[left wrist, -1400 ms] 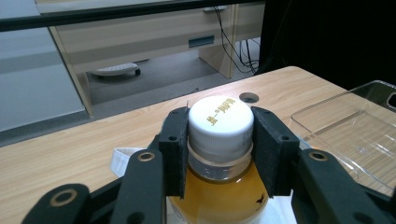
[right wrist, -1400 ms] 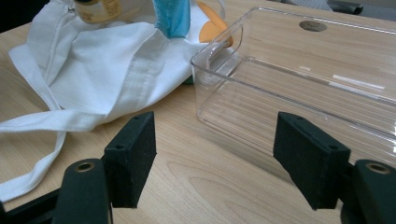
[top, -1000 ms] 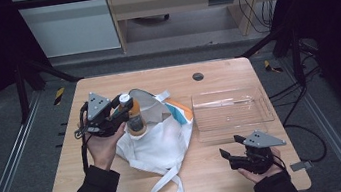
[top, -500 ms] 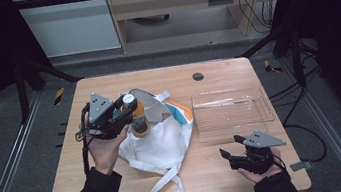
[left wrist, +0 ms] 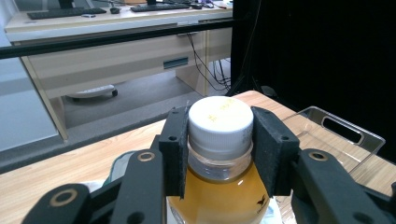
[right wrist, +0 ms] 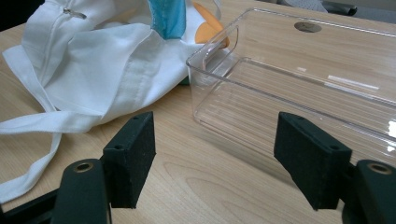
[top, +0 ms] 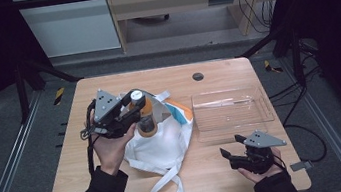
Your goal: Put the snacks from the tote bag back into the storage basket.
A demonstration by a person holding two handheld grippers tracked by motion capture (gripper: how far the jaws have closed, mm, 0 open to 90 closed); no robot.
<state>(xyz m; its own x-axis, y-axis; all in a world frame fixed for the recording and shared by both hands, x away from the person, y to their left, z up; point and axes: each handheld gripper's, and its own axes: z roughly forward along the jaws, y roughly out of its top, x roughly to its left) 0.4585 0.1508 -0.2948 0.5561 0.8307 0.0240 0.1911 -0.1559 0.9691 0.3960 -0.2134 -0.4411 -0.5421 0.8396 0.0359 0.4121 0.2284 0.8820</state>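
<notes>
Plainly, the left gripper (top: pixel 135 112) is clamped on a bottle (top: pixel 144 116) at its neck and cap, and holds it just above the mouth of the white bag (top: pixel 163 145); in the left gripper view both black pads press the ribbed sides of the white cap (left wrist: pixel 220 122) from nine and three o'clock, with no gap showing on either side; the bottle (left wrist: pixel 219 191) is clear plastic, filled with an amber-orange liquid up to a short clear band under the cap; the cap's flat top carries faint yellowish lettering too small to read, and a small dark mark sits low on the bottle's wall toward four o'clock; from the high view the bottle leans, its cap toward eleven o'clock and its base toward five o'clock over the bag; whether the base touches the cloth cannot be told.

The bag lies crumpled at the table's (top: pixel 166 79) centre, white with an orange and teal panel at its two o'clock edge, its straps trailing toward six o'clock; a clear plastic tray (top: pixel 231 112) sits at three o'clock of the bag, just beside it.

The right gripper (top: pixel 235 155) rests low at the table's five o'clock corner, its jaws spread wide with nothing between them; ahead of its pads (right wrist: pixel 133 154) lie bare wood and the tray's (right wrist: pixel 299 88) near wall.
</notes>
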